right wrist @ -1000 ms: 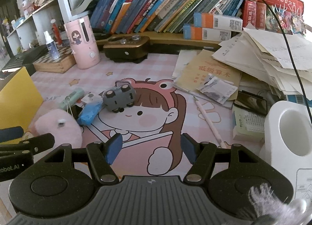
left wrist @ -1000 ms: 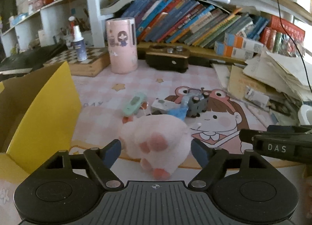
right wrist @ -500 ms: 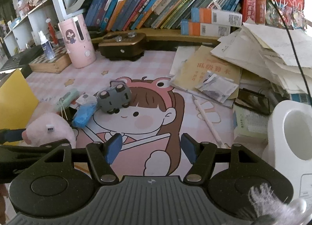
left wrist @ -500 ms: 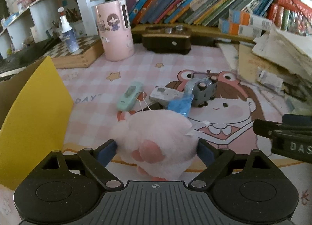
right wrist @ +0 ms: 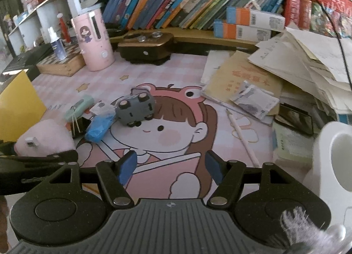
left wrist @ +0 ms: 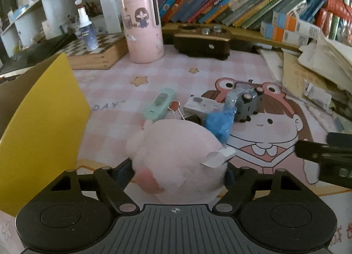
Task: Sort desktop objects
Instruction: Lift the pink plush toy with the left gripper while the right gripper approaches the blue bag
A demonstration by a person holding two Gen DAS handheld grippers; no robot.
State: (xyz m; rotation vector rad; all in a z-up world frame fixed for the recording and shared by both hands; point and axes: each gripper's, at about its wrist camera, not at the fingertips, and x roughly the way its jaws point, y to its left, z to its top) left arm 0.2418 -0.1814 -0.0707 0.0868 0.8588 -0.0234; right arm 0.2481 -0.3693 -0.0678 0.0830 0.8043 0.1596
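Low over the worktop (left wrist: 198,64), the left tool (left wrist: 178,171) tilts downward, jaws closing around the pink plush toy (left wrist: 176,157); the right tool (right wrist: 171,166) hovers alongside, tilted down, jaws apart and empty.

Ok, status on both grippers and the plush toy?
Left gripper closing around plush toy. Right gripper open, empty, above the mat. Blue bag and binder clip crowd the toy's far side.
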